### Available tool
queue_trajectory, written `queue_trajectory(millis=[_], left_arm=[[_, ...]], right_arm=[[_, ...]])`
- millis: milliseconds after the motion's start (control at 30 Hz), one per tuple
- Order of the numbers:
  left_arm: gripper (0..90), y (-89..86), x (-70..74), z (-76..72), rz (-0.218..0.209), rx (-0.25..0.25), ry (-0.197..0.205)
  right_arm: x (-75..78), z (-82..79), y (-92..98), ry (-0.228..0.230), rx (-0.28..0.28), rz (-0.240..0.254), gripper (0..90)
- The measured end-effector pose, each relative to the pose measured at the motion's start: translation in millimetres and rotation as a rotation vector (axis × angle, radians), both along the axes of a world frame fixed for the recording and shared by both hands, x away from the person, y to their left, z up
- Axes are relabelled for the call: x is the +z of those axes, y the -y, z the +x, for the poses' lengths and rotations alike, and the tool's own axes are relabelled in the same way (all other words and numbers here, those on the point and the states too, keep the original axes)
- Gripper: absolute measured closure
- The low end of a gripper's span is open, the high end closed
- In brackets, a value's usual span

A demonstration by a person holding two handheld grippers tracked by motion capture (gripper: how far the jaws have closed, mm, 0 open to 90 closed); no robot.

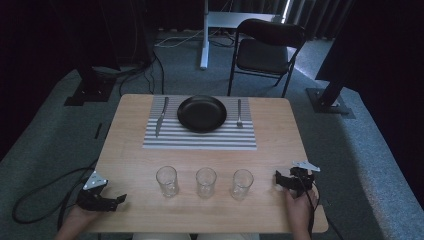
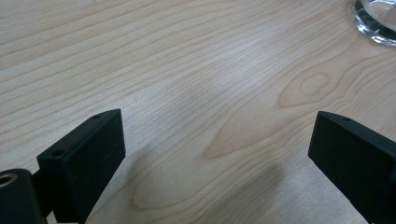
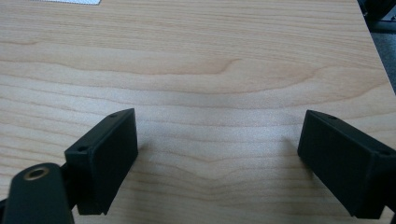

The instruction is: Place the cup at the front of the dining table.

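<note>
Three clear glasses stand in a row near the table's front: left glass [image 1: 166, 180], middle glass [image 1: 205, 182], right glass [image 1: 242, 184]. Farther back a black plate [image 1: 202, 113] rests on a striped placemat [image 1: 200, 137], with a knife [image 1: 161, 117] to its left and a fork [image 1: 239, 113] to its right. My left gripper [image 1: 120, 199] sits at the front left corner, open, with bare wood between its jaws [image 2: 217, 140]. A glass base [image 2: 376, 18] peeks in at its upper right. My right gripper [image 1: 278, 176] rests at the front right, open over bare wood [image 3: 217, 135].
A black folding chair [image 1: 267, 50] stands beyond the table's far edge. The wooden table [image 1: 135, 150] has bare room between the glasses and the placemat. Cables trail on the grey carpet to the left [image 1: 40, 195]. The table's right edge [image 3: 376, 51] lies close to the right gripper.
</note>
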State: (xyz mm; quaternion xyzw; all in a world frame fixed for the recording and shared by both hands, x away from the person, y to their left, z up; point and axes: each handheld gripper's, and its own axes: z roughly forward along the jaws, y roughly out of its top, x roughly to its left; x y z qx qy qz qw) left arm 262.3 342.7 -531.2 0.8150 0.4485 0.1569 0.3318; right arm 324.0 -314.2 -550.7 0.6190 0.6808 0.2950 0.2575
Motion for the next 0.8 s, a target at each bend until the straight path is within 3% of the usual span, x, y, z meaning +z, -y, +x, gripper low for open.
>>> queue_trajectory(millis=[300,467,800], left_arm=[[4.4,13.4,10.2,-1.4,0.003,-0.040,0.014],[4.4,20.3,11.4,-0.4,0.007,-0.059,-0.011],[4.4,34.5,28.3,-2.6,-0.028,-0.117,0.016]], right_arm=[[0.0,0.0,0.0,0.000,0.000,0.000,11.5],[0.0,0.0,0.0,0.000,0.000,0.000,11.5],[0.0,0.0,0.0,0.000,0.000,0.000,11.6]])
